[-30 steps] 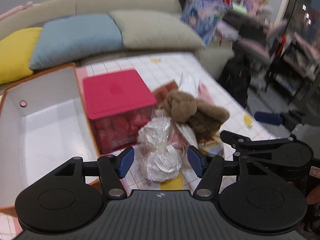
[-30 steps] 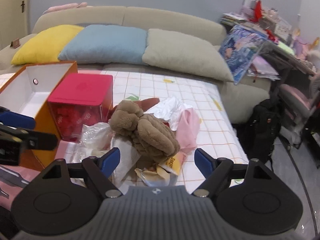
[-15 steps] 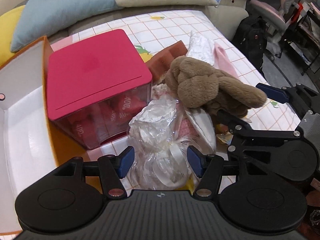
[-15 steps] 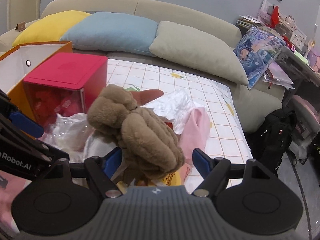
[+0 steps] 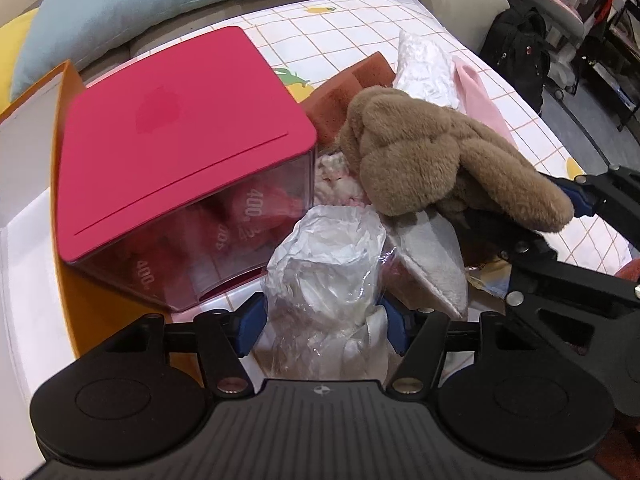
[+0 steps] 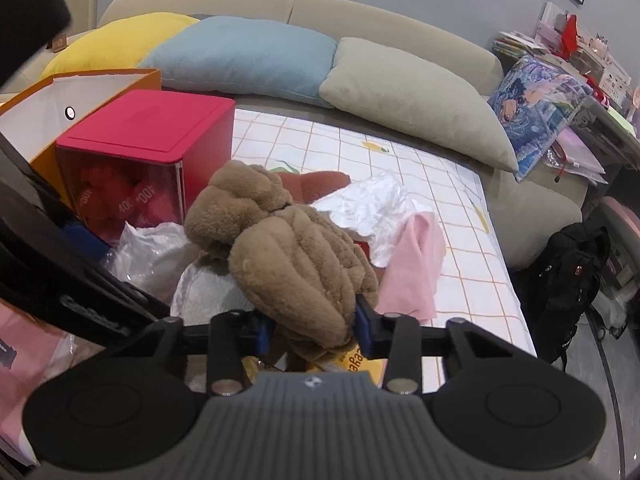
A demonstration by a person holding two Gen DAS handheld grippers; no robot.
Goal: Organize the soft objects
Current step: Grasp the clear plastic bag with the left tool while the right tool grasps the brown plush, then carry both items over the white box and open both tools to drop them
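My right tongs (image 6: 310,330) are closing on the near end of the fluffy brown plush toy (image 6: 288,256), pads already pressing its fur; the toy lies atop the pile at 12 o'clock. My left tongs (image 5: 320,322) stand apart, flanking a crinkled clear plastic bag of white soft stuff (image 5: 324,264), touching it at most lightly. I judge the pinch shallow: the fur may slip free on lifting, or drag the pink cloth (image 6: 412,264) at 2 o'clock off the checked worktop (image 6: 400,168). What lies under the toy is hidden; the bag's contents are unclear.
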